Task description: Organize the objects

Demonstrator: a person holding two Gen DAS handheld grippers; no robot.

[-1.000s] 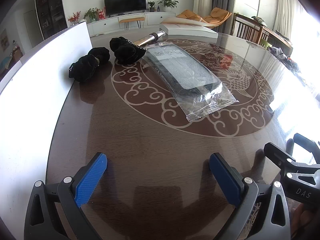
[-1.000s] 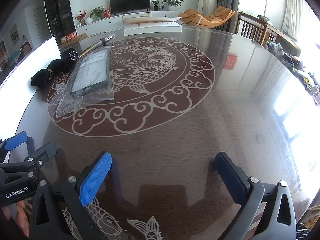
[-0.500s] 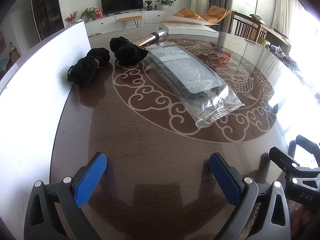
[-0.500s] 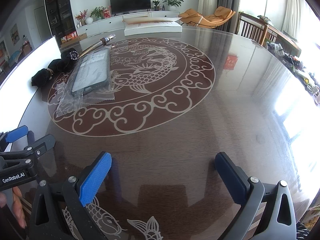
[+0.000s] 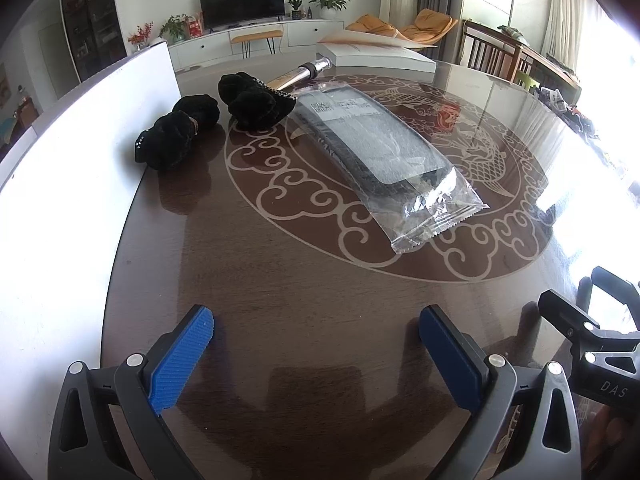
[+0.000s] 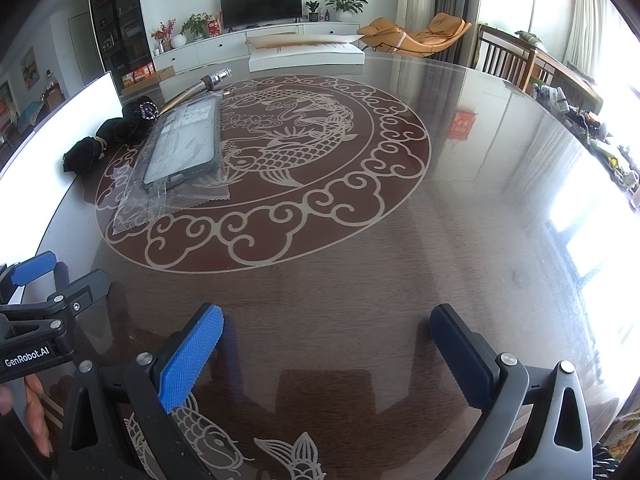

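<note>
A phone case sealed in a clear plastic bag (image 5: 380, 152) (image 6: 182, 152) lies on the dark round table (image 5: 304, 300). Beyond it sit two black fuzzy bundles, one (image 5: 176, 136) (image 6: 86, 154) near the white board and one (image 5: 252, 100) (image 6: 134, 114) beside the bag's far end. A metal tube with a chrome tip (image 5: 304, 72) (image 6: 200, 86) lies behind them. My left gripper (image 5: 316, 354) hovers open over bare table, well short of the bag. My right gripper (image 6: 326, 354) is open too, further right, with nothing between its fingers.
A white board (image 5: 72, 152) stands along the table's left edge. A flat white box (image 5: 376, 58) (image 6: 306, 54) rests at the far side. The right gripper's body (image 5: 592, 344) shows at the left view's right edge. Chairs and a TV cabinet stand beyond.
The left gripper has drifted slightly so the bag and bundles sit lower and further right in its view. The right gripper's view is nearly unchanged. Both stay open.
</note>
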